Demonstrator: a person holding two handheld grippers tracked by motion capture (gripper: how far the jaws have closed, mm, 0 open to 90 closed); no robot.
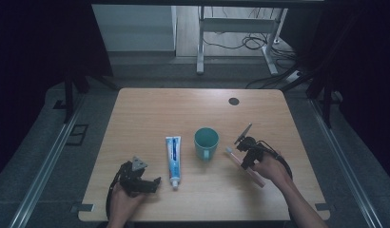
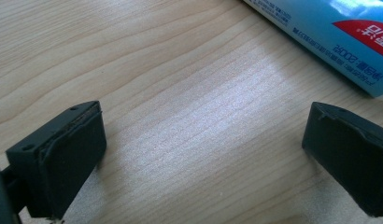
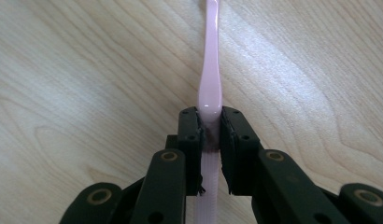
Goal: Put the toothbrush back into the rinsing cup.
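Observation:
A pink toothbrush (image 3: 211, 79) lies on the wooden table (image 1: 193, 107), right of a teal mug (image 1: 206, 143). My right gripper (image 3: 210, 122) is shut on its handle, both pads pressed against the pink plastic; from the high view that gripper (image 1: 244, 158) sits over the toothbrush (image 1: 254, 177) at the table's right. A blue and white toothpaste tube (image 1: 173, 160) lies left of the mug, cap toward me. My left gripper (image 1: 155, 183) rests near the front left edge, jaws wide apart over bare wood (image 2: 199, 135), with the tube (image 2: 329, 32) just beyond its right jaw.
A dark round cable hole (image 1: 234, 101) sits at the table's far right. Beyond the table stand desk legs and loose cables (image 1: 250, 42) on the floor. Metal rails run along both sides of the table.

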